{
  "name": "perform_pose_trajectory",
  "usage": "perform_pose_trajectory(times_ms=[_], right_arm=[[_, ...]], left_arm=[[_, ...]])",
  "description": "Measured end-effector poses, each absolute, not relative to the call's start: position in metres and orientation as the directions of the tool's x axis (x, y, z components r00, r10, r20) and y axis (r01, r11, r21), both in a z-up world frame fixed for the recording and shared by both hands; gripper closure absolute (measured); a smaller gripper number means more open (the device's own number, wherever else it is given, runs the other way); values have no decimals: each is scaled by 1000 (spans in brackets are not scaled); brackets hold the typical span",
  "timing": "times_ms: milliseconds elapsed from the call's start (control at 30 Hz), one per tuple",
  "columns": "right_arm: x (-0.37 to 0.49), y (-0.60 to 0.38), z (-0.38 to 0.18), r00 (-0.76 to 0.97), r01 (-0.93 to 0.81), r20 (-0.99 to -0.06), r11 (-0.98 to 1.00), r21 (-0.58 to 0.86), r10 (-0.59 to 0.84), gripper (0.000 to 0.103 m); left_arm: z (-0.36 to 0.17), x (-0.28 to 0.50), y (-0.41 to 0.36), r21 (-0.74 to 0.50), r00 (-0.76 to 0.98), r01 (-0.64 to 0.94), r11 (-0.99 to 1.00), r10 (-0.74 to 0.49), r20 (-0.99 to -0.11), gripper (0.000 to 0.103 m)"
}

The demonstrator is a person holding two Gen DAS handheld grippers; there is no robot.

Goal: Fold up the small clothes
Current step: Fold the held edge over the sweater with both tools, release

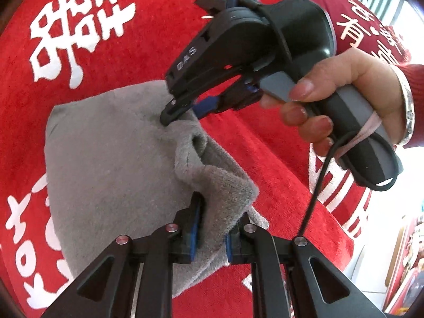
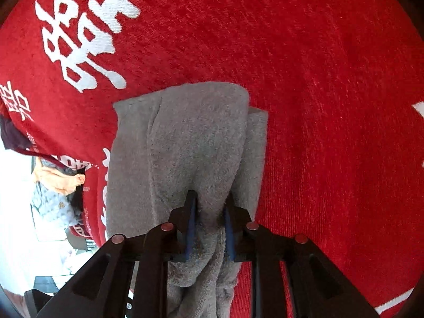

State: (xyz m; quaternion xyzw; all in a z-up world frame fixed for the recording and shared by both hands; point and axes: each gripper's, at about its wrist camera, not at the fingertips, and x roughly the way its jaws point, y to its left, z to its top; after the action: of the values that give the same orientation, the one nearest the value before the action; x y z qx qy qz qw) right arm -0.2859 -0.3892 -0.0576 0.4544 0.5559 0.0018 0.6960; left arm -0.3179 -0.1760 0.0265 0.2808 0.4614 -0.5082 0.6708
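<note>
**Fold laid over, both corners about to be let go**

A small grey terry cloth lies on a red cloth with white lettering that covers the work surface. The grey piece is doubled over on itself: in the left wrist view a flat layer spreads to the left, and a raised, curled edge runs down its right side toward the near gripper.

The left gripper is clenched on that near corner, its blue pads pressing the bunched terry from both sides. The right gripper, carried in the person's right hand, points down at the far edge of the grey cloth, with its tips touching the fabric. In its own view the right gripper has a ridge of the grey cloth between its blue pads; the pads seem to stand slightly off the ridge, so I judge this grip loosened rather than firm, though the pile hides the exact contact.

The step in hand looks like the end of one fold: the carried edge is brought down onto the lower layer. The next move calls for both grippers to free the corners without dragging them, since the terry could cling to the pads and pull the fold open. After that the raised right edge needs flattening, or the cloth needs a second fold across.

At the left edge of the right wrist view, beyond the red cloth, a heap of other garments waits.
</note>
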Motion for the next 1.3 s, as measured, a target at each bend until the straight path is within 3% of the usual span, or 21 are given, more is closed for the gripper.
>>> perform_pose_trajectory(times_ms=[100,133,200,533,667,767,1000,1300], right_arm=[[-287,-386,-49,359,523,-790,594,611,497,68],[-290,-387,-46,355,526,-795,599,604,491,68],[-297,-388,-39,350,530,-804,606,593,480,68],[-349,-358,6,396,485,-742,564,669,540,68],[-355,-335,-5,331,508,-786,603,615,522,68],[-360,-328,-10,321,531,-793,595,603,518,96],[-384,-329,-24,309,580,-817,585,567,487,96],[-398,-324,-28,271,613,-847,597,518,457,94]], left_arm=[[38,-317,-168,-82,81,931,355,-422,-903,84],[40,-315,-164,-85,83,928,362,-423,-902,62],[49,-314,-155,-82,104,917,391,-433,-895,31],[57,-256,-116,-127,122,797,591,-362,-924,31],[30,-213,-101,-163,80,689,706,-298,-951,31],[13,-196,-85,-203,39,614,763,-287,-957,31],[-22,-199,-57,-249,-48,564,787,-270,-962,30],[-24,-201,-52,-259,-81,546,797,-257,-963,29]])
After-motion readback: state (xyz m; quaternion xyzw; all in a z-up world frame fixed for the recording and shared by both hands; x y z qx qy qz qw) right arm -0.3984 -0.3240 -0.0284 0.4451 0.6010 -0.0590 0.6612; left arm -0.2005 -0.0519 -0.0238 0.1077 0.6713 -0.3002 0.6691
